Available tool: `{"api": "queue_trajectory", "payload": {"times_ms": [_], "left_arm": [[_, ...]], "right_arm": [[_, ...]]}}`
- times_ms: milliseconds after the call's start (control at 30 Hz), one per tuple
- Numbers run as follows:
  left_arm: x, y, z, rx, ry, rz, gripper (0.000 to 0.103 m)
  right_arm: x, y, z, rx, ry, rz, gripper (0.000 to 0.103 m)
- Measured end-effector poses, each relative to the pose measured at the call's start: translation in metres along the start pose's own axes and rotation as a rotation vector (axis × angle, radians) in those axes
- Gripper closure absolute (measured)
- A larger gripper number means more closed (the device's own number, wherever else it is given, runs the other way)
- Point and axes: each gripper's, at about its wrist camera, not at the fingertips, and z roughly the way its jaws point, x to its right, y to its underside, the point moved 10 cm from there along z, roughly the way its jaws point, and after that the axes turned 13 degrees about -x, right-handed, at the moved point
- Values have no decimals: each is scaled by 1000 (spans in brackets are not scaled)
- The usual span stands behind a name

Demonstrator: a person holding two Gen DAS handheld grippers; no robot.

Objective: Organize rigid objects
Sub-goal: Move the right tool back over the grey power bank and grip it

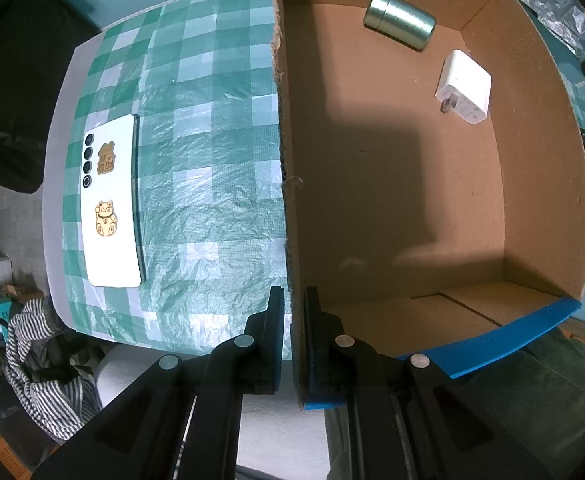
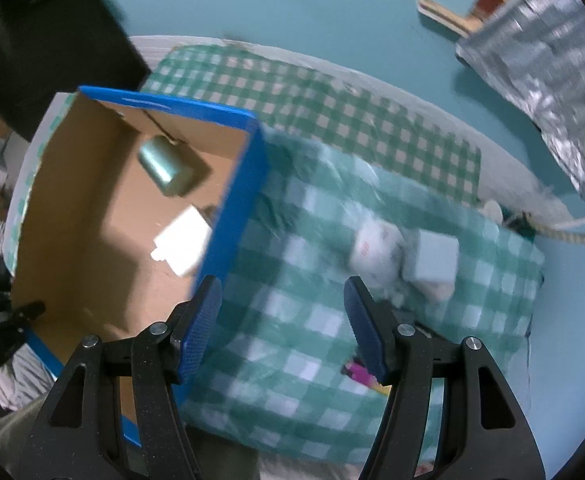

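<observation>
Two things already sit in the cardboard box point(image 1: 392, 184): a metal tin point(image 1: 399, 20) lying on its side at the far end and a white charger point(image 1: 463, 87) near it, apart from each other. Left gripper point(image 1: 295, 320) is pinched onto the box's near side wall, one finger inside and one outside, so it's steadying the box w/ the wall clamped between the pads. Right gripper point(image 2: 282, 320) is spread wide w/ nothing between the fingers, hovering over the green checked cloth point(image 2: 312, 320) just beside the box's blue-edged wall. Still out on the cloth: a white phone point(image 1: 112, 204) face down w/ cat stickers, off to the left of the box, plus a couple of small pale boxes point(image 2: 404, 256) on the right side, too blurred to say what they are exactly. Something pink point(image 2: 358, 372) peeks out by the right finger, can't tell what. Risks, imo: the cloth is thin and crinkly, so a low grab could snag it and drag the other bits along; the phone lies flat and is slick, prob hard to get fingers under w/o skidding it toward the table edge; and a careless pull by the left could tear that ragged cardboard wall or tip the box.
</observation>
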Motion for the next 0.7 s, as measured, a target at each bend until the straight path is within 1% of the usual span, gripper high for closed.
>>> {"api": "queue_trajectory", "payload": {"times_ms": [233, 433, 567, 700], "left_arm": [[1, 0, 0, -2, -2, 1, 94], [1, 0, -1, -4, -3, -1, 94], [1, 2, -1, -3, -1, -1, 94], [2, 2, -1, -2, -1, 0, 94]], "right_arm": [[49, 24, 21, -46, -19, 101, 39], [87, 44, 52, -118, -31, 182, 39], [95, 52, 69, -153, -71, 218, 39], [96, 58, 83, -182, -68, 219, 39]]}}
